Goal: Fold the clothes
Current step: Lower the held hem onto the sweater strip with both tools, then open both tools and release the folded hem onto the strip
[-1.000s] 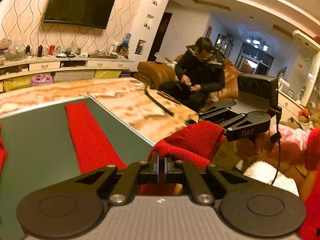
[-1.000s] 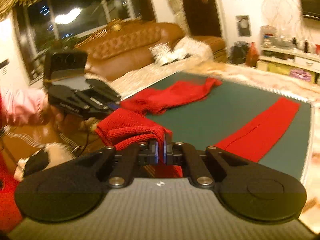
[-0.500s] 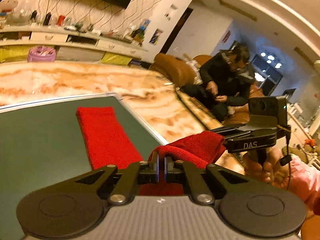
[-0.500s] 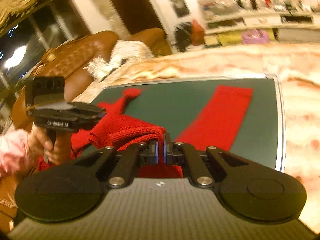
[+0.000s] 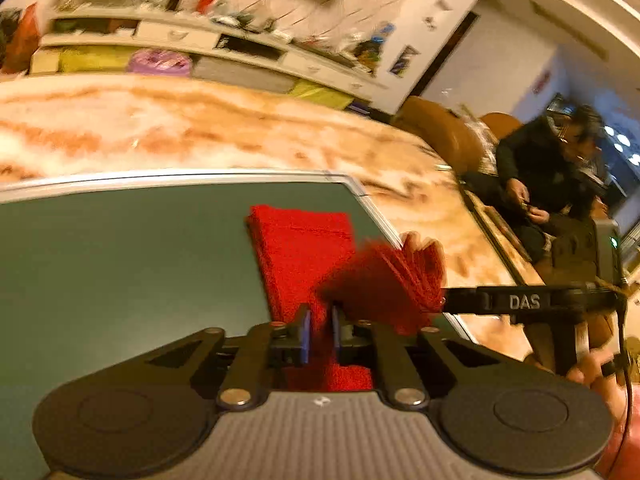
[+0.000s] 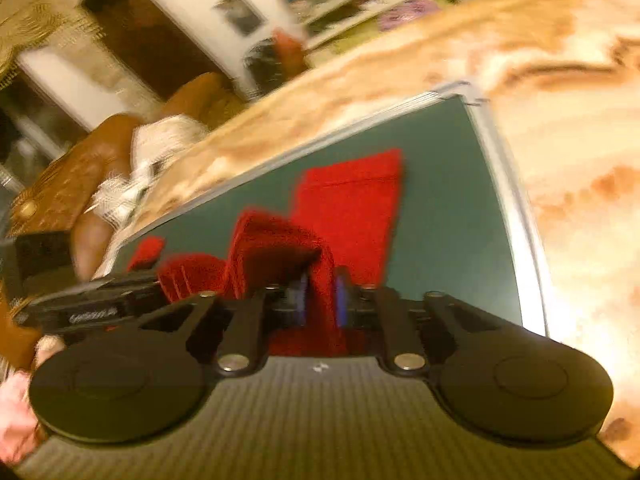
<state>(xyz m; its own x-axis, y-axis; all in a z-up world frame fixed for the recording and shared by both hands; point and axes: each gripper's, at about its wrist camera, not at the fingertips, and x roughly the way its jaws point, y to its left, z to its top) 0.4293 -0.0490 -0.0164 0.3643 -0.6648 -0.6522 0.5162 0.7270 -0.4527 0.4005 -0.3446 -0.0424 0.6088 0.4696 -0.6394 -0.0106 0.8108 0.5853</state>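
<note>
I can read only one word: "DAS", in white letters on the black side of the right claw [image 5: 443, 299], as my left camera sees it. On the left claw [image 6: 158, 286], in my right camera, there is pale lettering too blurred to read.

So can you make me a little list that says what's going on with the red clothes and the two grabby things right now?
garment: red knit cloth, part flat on the green mat, part lifted
left hand-held gripper: fingers slightly apart, red cloth between them
right hand-held gripper: fingers slightly apart, a fold of the cloth between them
surface: green mat on a marble-patterned table
background: a person in dark clothes sitting on a brown sofa
image quality: blurred by motion
</note>
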